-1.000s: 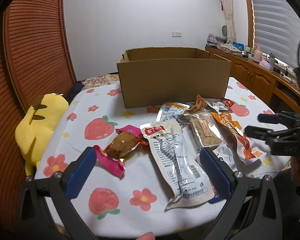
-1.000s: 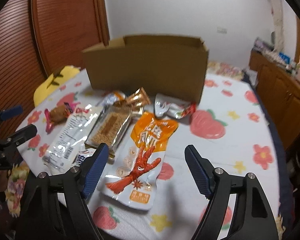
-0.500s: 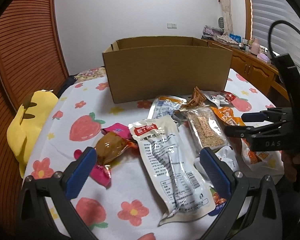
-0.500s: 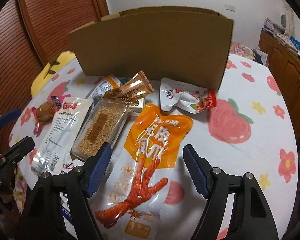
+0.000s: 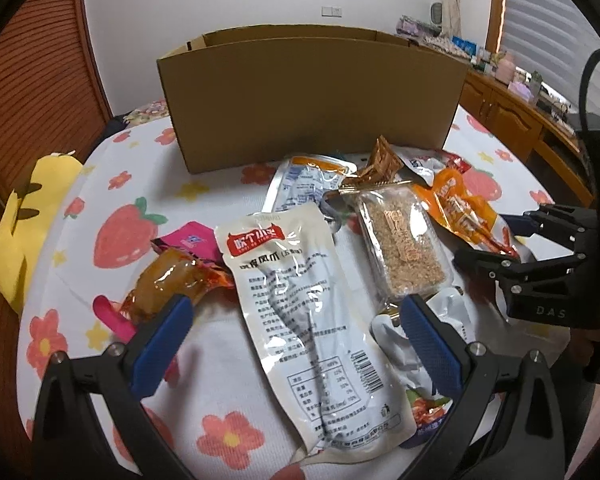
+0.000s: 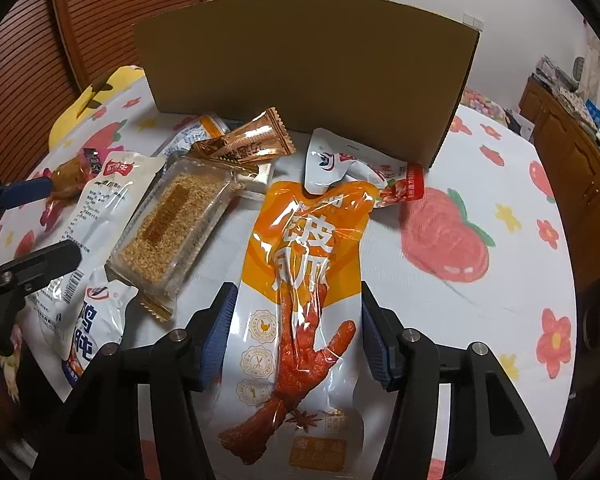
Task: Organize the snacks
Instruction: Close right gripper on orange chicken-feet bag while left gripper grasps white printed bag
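A: Box as landmark. What's seen in front of it, material-wise?

B: Cardboard box (image 6: 304,80), plain brown, matte, open-topped, is set on a tablecloth (image 6: 500,184) printed w/ strawberries and flowers. Glossy plastic packs are spread just in front of its near wall. An orange-and-white pouch (image 6: 300,300), long and flat, w/ a red chicken-foot print, lies lengthwise, its top end nearest the box.

A: Right gripper?

B: Right gripper (image 6: 296,336) is placed astride that pouch's lower half; jaws are closing, pouch between them. Blue pads are seen at the pouch edges, but firm pressing can't be confirmed.

A: Left side of the box front?

B: A clear rectangular pack of grainy sesame-type bar (image 5: 404,248) is seen there, and left of it a white pouch (image 5: 308,320) w/ a red label, back print and barcode. Left gripper (image 5: 292,344) is held wide open astride that pouch, pads not touching it.

A: Anything given by one view only?

B: Left-wrist view only: pink-wrapped brown snack (image 5: 168,280), crinkled, by the left pad, far from the box. Right-wrist view shows a copper foil bar (image 6: 244,146) clearly, pillow-shaped w/ crimped ends, close to the box wall, plus a crumpled white-red pouch (image 6: 360,172) touching the box's near corner. A yellow plush (image 5: 24,216) is seen off the box's left.
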The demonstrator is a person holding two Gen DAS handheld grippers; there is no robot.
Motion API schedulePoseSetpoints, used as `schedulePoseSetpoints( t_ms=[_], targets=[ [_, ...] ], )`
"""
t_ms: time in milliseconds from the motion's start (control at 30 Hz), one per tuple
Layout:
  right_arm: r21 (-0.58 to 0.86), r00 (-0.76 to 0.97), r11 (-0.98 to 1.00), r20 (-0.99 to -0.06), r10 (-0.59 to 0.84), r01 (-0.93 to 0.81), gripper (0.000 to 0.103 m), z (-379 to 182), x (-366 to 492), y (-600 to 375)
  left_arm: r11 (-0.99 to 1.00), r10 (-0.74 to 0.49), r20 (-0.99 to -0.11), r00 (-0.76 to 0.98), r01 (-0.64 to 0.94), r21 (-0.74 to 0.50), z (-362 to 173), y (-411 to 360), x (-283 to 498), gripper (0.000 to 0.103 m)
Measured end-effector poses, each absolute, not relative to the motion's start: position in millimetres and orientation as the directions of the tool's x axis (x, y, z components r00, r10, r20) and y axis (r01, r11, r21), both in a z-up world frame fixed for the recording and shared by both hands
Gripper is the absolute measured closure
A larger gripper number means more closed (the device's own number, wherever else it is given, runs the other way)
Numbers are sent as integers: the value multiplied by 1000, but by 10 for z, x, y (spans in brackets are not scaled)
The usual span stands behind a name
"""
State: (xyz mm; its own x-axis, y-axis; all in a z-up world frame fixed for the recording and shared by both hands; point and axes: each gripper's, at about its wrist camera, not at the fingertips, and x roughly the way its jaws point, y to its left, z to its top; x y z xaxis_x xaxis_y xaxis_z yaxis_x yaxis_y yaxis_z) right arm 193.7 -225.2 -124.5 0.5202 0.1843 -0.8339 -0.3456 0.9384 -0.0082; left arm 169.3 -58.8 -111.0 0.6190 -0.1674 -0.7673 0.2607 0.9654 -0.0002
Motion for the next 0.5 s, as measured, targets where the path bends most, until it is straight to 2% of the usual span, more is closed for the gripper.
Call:
schedulePoseSetpoints(
  t_ms=[333, 467, 500],
  targets=[
    [-12, 568, 939, -799, 197, -343, 41, -1280, 1898, -2273, 963, -154, -827, 540, 268, -5, -1200, -578, 1856, 2],
    [-14, 575, 939, -794, 199, -344, 41, -1283, 1894, -2265, 964, -189, -857, 480, 257, -69, -1261, -510, 1957, 2],
    [-15, 577, 939, -793, 199, -344, 41, -1284, 1893, -2264, 964, -199, -861, 469, 252, -86, -1273, -489, 1978, 5]
  ],
)
